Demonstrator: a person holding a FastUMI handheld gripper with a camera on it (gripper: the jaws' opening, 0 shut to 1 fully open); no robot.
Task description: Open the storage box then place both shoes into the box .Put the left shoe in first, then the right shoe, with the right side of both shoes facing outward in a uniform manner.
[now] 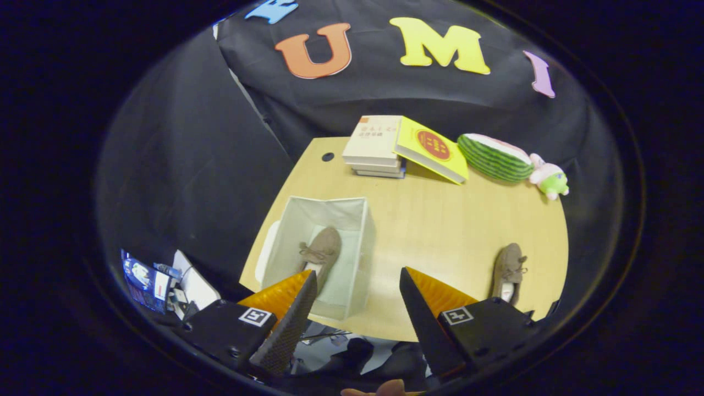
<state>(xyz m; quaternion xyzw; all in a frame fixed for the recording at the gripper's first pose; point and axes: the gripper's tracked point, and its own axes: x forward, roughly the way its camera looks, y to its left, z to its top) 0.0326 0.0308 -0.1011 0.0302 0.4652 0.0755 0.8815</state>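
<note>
An open pale fabric storage box (352, 220) stands on the wooden table (440, 220), just beyond my left finger. One brown lace-up shoe (322, 250) lies inside the box, toe pointing away from me. The second brown shoe (509, 269) rests on the table near its front edge, beyond my right finger. My gripper (357, 286) hovers high above the table's front edge, open, with nothing between its fingers. The box's lid (268, 250) appears to lean against its left side.
At the back of the table sits a stack of books (374, 148) with a yellow book (432, 148) leaning on it. A watermelon-slice toy (495, 157) and a small plush toy (550, 179) lie to their right. Clutter (159, 280) sits on the floor at left.
</note>
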